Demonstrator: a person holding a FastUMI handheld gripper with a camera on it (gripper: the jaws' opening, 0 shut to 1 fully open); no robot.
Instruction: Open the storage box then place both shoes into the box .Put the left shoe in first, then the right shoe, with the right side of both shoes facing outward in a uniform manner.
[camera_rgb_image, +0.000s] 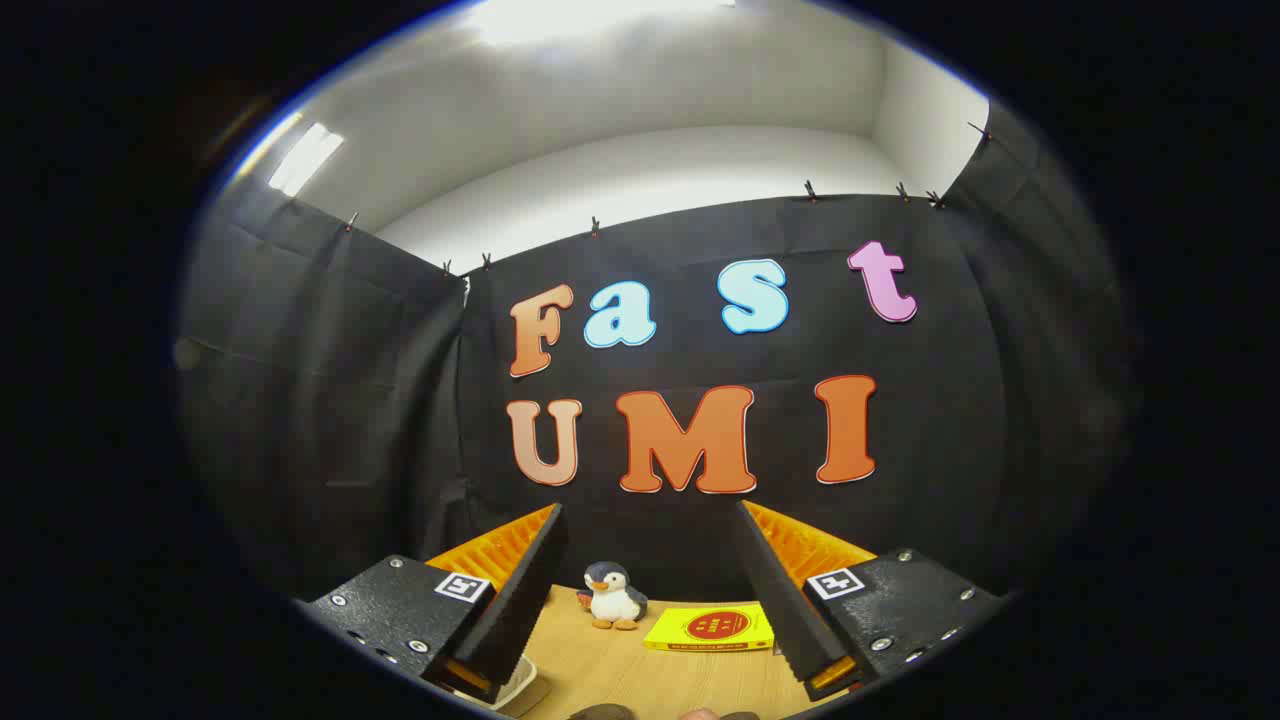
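My gripper (648, 530) stands open, its two black fingers (515, 595) with orange backing spread wide and nothing between them. It is held high and looks level across the wooden table (620, 670) toward the back wall. A white rounded object (512, 690), perhaps a corner of the storage box or a shoe, peeks out under the left finger; I cannot tell which. A dark rounded shape (600, 712) lies at the nearest table edge between the fingers.
A small plush penguin (612, 597) stands at the far edge of the table, beyond the fingers. A yellow packet (712, 628) with a red round mark lies flat to its right. The black cloth wall rises right behind them.
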